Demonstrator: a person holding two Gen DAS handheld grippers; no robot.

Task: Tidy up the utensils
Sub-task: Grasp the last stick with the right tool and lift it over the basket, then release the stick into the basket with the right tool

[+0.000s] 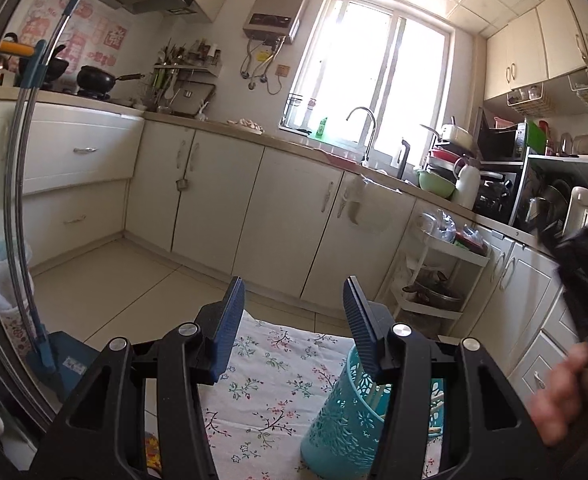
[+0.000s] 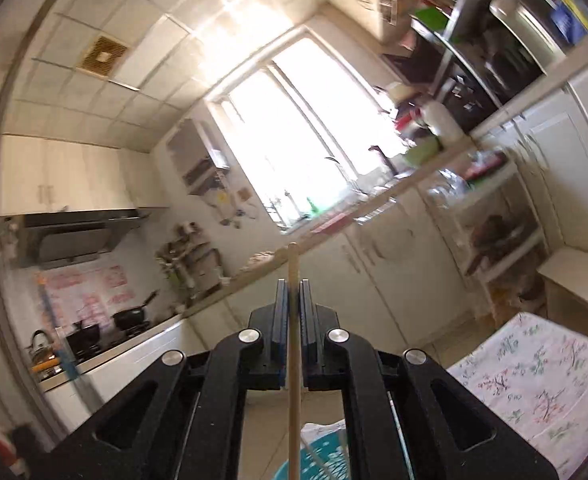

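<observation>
i am holding a thin wooden chopstick (image 2: 292, 320) in my right tongs (image 2: 292, 292), which are clamped together on it; the stick is standing up between the pads and its lower end is hanging over the teal holder (image 2: 322, 456). my left tongs (image 1: 294, 312) are standing apart with nothing between them, and the right pad is just beside the rim of the teal holder (image 1: 342, 416) on the desk with the flowered cloth (image 1: 269, 380). inside the holder i am seeing some pale sticks already, so i think a part of the job is done. this chopstick is not yet inside, and whether more utensils are waiting i cannot tell.
</observation>
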